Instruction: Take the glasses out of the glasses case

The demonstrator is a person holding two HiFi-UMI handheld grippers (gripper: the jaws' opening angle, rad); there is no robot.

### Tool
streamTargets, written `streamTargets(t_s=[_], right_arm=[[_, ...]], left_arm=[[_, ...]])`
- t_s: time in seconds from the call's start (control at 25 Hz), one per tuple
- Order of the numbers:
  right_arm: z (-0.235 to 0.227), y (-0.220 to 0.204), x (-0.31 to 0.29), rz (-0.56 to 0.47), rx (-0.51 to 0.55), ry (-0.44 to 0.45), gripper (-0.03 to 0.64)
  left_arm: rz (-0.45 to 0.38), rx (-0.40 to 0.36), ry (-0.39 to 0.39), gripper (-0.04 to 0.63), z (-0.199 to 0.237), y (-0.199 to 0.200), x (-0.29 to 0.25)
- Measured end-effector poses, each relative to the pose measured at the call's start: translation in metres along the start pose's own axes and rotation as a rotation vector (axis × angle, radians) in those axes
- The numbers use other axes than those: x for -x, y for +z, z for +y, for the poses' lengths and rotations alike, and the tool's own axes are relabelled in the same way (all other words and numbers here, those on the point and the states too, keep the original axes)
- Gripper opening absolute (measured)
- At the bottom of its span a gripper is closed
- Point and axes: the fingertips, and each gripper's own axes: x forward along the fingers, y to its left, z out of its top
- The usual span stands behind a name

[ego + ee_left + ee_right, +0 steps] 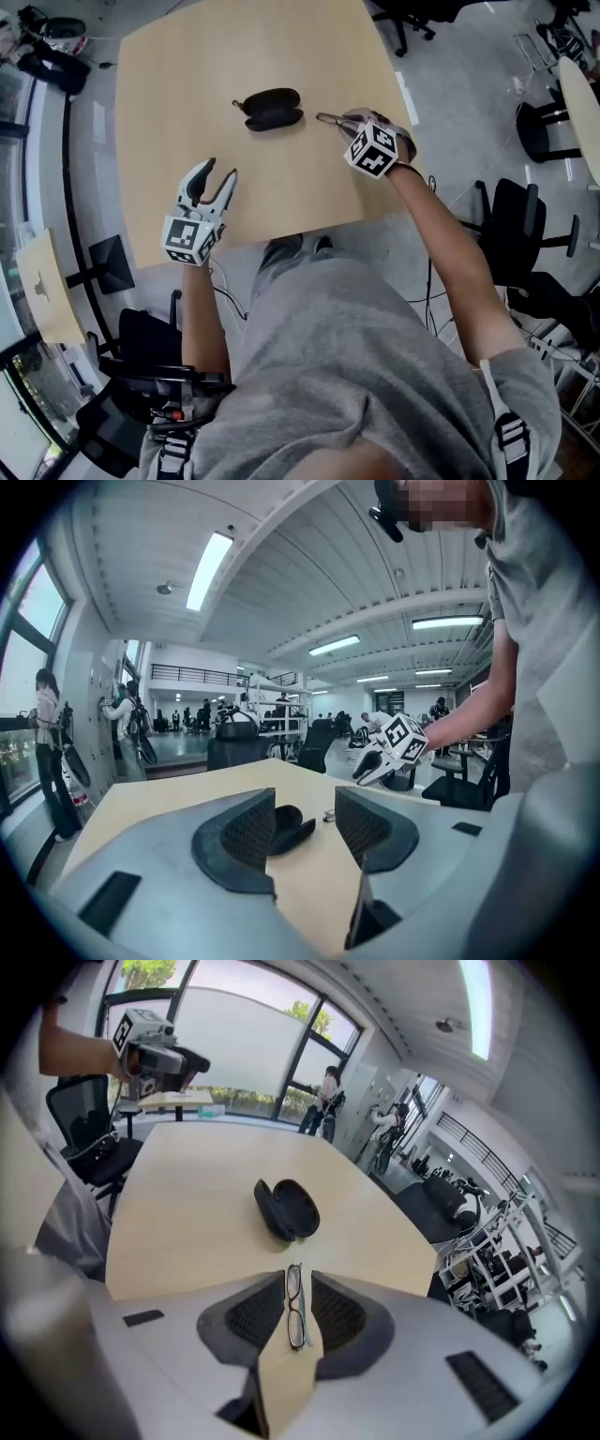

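An open black glasses case (273, 109) lies near the middle of the wooden table (178, 75), empty as far as I can see. Thin dark-framed glasses (330, 118) are just right of it, at the tips of my right gripper (354, 121). In the right gripper view the glasses (295, 1305) show edge-on in the gap of that gripper (296, 1281), with bare tabletop on both sides and neither pad pressing them. My left gripper (218, 173) hovers open over the table's near left part with nothing between its jaws. Its own view looks level at the case (286, 825).
The table's near edge (281, 236) runs just behind both grippers. Black office chairs (525, 220) stand to the right and more furniture to the left (56, 47). People stand by the far wall (52, 742).
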Motion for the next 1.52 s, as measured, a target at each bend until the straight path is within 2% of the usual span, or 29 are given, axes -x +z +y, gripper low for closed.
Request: streamTargets(t_s=[0.2, 0.32, 0.44, 0.52, 0.68, 0.92, 1.04, 1.24, 1.52], right_arm=[[0.003, 0.033, 0.067, -0.170, -0.102, -0.033, 0.086], [0.001, 0.053, 0.109, -0.287, -0.159, -0.046, 0.023], [0.001, 0.073, 0.155, -0.401, -0.215, -0.045, 0.008], [0.004, 0.088, 0.189, -0.489, -0.275, -0.023, 0.008], [0.014, 0.108, 0.253, -0.663, -0.377, 0.035, 0.008], [0.030, 0.138, 0.328, -0.859, -0.437, 0.084, 0.008], [0.050, 0.152, 0.346, -0.900, -0.433, 0.078, 0.008], [0.105, 0.161, 0.371, -0.892, -0.445, 0.003, 0.007], [0.212, 0.173, 0.440, -0.898, -0.472, -0.078, 0.006]], left_arm=[[-0.137, 0.036, 0.070, 0.166, -0.017, 0.047, 0.039], [-0.222, 0.068, 0.109, 0.098, -0.023, 0.077, 0.058], [-0.285, 0.093, 0.129, 0.031, -0.033, 0.105, 0.077], [-0.312, 0.122, 0.119, 0.006, -0.044, 0.121, 0.091], [-0.362, 0.197, 0.084, 0.005, -0.063, 0.155, 0.116], [-0.362, 0.143, 0.116, 0.005, -0.077, 0.178, 0.154], [-0.368, 0.090, 0.122, 0.005, -0.086, 0.181, 0.187], [-0.370, -0.016, 0.117, 0.005, -0.109, 0.174, 0.261], [-0.398, -0.021, 0.090, 0.005, -0.149, 0.149, 0.379]])
